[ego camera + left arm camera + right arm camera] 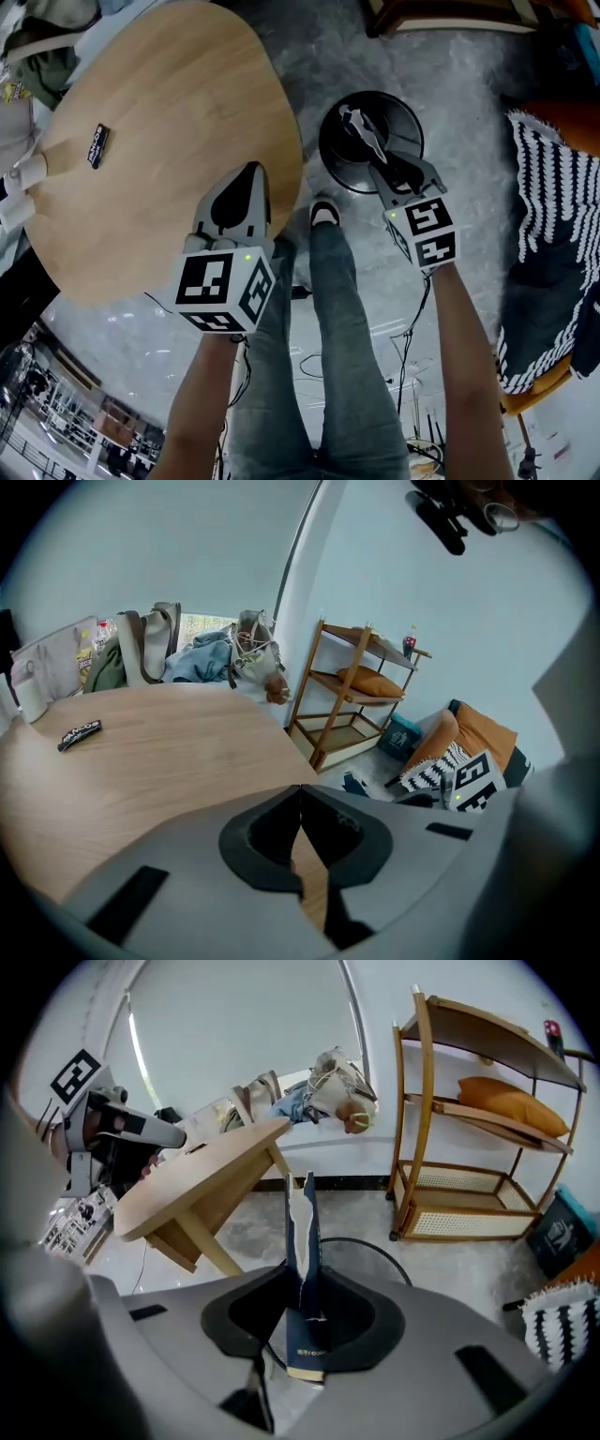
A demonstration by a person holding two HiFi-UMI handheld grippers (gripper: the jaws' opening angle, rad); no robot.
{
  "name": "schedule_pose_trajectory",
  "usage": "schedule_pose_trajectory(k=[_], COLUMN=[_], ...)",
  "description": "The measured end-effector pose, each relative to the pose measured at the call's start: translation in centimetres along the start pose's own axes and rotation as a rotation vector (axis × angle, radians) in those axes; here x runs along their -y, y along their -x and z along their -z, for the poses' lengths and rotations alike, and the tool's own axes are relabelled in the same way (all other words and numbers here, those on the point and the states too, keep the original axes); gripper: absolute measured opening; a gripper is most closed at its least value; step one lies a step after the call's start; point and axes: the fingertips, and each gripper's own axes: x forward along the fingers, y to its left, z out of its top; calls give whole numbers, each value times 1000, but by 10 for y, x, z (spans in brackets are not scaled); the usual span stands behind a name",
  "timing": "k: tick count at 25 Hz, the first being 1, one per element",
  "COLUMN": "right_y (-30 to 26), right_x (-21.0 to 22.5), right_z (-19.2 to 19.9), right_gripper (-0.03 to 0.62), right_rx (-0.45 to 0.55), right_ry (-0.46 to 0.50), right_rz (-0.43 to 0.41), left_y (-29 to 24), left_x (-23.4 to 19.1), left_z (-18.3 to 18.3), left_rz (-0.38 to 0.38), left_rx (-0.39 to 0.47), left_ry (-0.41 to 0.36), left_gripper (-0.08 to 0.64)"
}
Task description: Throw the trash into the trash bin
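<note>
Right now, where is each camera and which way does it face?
Head view: on the head, steeply down at table, bin; forearms, legs show.
Left gripper view: on left tongs, across the table; shut jaws show.
Right gripper view: on right tongs, toward bin; jaws gripping wrapper.
Both gripper views share the shelf.

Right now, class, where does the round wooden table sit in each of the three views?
Head view: the round wooden table fills the upper left.
Left gripper view: the table spreads across the left and middle.
Right gripper view: the table stands left of centre, tilted.
Shared landmark: the pile of bags at its far edge.
</note>
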Motion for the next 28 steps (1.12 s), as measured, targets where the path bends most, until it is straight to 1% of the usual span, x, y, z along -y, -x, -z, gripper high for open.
schedule_pose_trajectory(k=[3,8,10,12,13,18,28], right_y=[-4,-6,-8,-10,-11,-8,3], right_x=[-5,-5,-4,-3,-3,0,-2], right_z=[1,5,8,11,12,15,-6], right_gripper=[118,128,159,231,253,268,268], right_rx=[5,14,12,1,-6,-29,-34], right_ry=[-38,-66,-68,-73,-80,-87,-24], right_rz=[5,3,6,0,-4,-9,-1], left_y=[-1,-2,-3,-3,-2,2,17], left_x=[-4,0,0,-2,-3,-10,-29], left_z=[1,4,5,5,5,6,6], left_rz=[-7,-21,-23,-26,-28,-42,-63], left_rx=[-7,-8,-6,-2,0,6,30], left_ry=[8,24,28,31,33,45,82], left_gripper=[18,18,18,18,18,18,18])
